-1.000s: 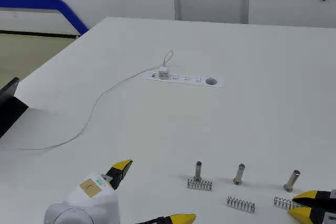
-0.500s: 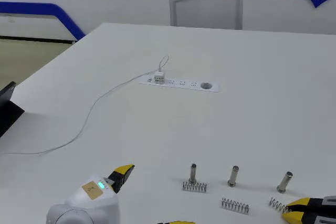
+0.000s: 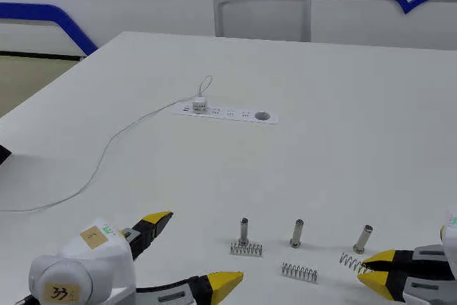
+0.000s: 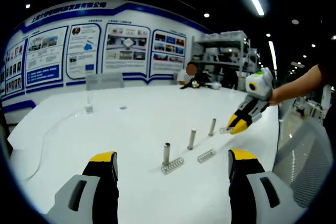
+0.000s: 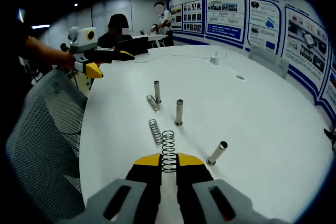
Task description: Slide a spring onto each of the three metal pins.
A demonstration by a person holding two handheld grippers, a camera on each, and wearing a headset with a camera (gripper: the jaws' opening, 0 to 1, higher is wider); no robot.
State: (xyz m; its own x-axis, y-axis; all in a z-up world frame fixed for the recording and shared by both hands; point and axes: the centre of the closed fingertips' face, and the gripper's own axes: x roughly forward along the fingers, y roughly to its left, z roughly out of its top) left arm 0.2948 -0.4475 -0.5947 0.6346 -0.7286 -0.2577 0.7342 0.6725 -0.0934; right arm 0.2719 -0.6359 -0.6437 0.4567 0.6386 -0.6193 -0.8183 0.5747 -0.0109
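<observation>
Spring [image 5: 168,148] end sits pinched between right gripper [image 5: 167,169] fingers [image 5: 144,162].

The right claw [image 5: 168,163] has closed onto the rightmost spring [image 5: 168,148].

The head view looks forward and down from the near edge of the table [image 3: 343,105] toward the far wall [image 3: 107,12]. The left gripper view faces right along the row of pins [image 4: 191,139]. The right gripper view, low and close behind a spring [image 5: 168,150], faces left, seemingly sharing that row.
</observation>
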